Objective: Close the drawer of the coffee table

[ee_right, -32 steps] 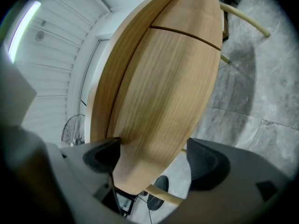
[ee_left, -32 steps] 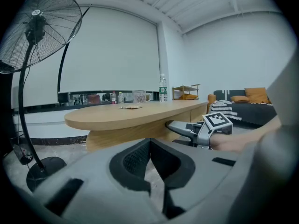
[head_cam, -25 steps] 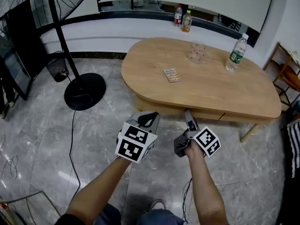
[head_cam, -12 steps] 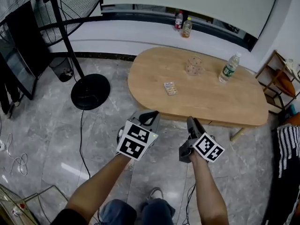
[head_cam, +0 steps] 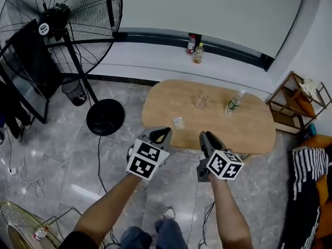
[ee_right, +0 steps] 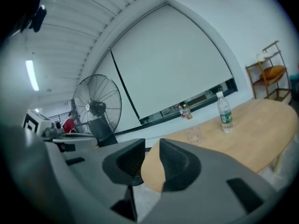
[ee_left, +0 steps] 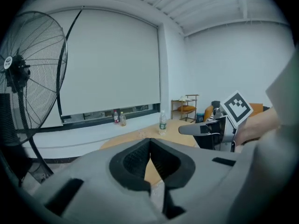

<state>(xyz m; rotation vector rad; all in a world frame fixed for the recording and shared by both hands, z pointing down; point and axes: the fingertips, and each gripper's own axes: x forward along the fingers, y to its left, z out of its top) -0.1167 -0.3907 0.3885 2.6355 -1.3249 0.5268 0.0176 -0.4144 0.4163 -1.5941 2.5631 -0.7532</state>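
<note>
Job apparently done: a person stands back from the coffee table point(head_cam: 249, 134), a gripper in each hand held level at chest height and aimed at the table. The table lies ahead of and below both tools, well apart from them. Nothing juts from its near edge under the top, so the drawer looks pushed home, though its front cannot be picked out from this height. The raised, idle pose suggests the hands have drawn clear now that no push is needed.

The left gripper point(head_cam: 160, 134) has its jaws pressed together at the tips, with nothing between them. The right gripper point(head_cam: 206, 138) shows a narrow gap between its jaws and also holds nothing; those jaws have just been closing from a much wider spread. A water bottle point(head_cam: 233, 101), a glass point(head_cam: 200, 99) and a small packet point(head_cam: 179, 122) sit on the tabletop beyond the grippers, and a floor fan point(head_cam: 62, 25) stands far off to the left gripper's side.

A second earlier both grippers hung low and close to the table's near edge. Since then the person has straightened up, the table has shrunk in view, and the right gripper has rolled so its marker cube faces up.
</note>
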